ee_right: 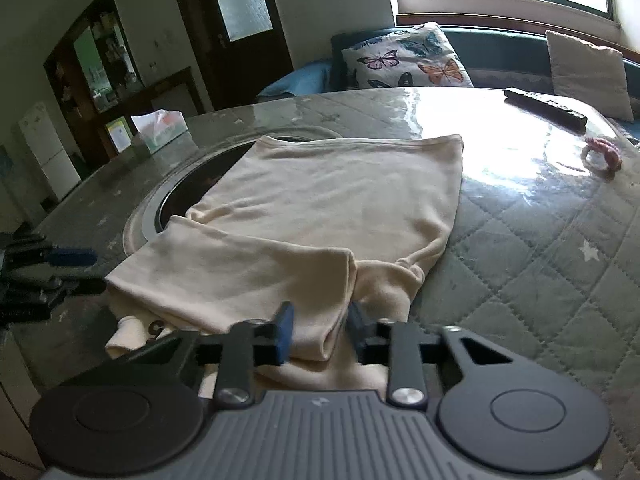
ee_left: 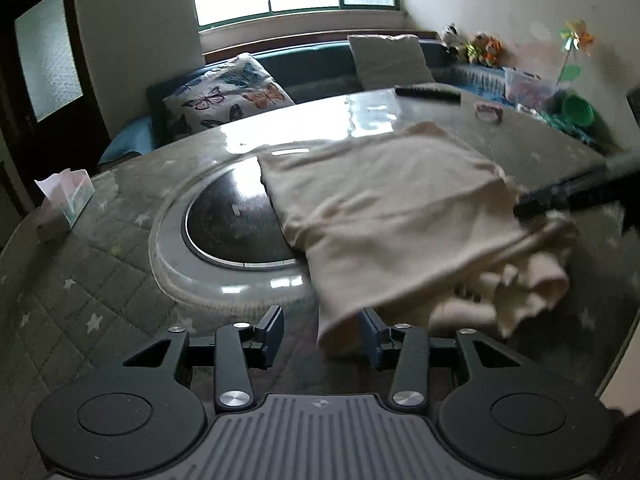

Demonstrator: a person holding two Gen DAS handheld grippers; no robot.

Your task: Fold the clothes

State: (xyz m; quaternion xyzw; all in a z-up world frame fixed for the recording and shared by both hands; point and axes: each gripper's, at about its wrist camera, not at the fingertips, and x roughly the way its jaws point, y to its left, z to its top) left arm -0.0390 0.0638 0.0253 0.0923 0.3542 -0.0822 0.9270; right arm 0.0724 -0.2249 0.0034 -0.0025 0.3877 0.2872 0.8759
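I have the counter (ee_right: pixel 540 248) filling most of both views, quilted under a glossy clear cover, with a dark round inset (ee_left: pixel 236 224) at its middle. The shirt (ee_right: pixel 320 200) lies across the centre of the right-wrist view, part over that inset, one flap already folded over the body. It is cream, soft and light knit; it should drape and bunch, and I expect it to slide easily on the slick cover, so I would take it by a doubled edge or corner, not the flat middle.

My right tongs (ee_right: pixel 320 334) at the bottom centre straddle the near folded corner; whether the pads actually pinch it I cannot tell, the fingers are blurred. My left tongs (ee_left: pixel 324 330) at the bottom of their view stand open, with the shirt's near corner hanging between the fingers, ungripped.
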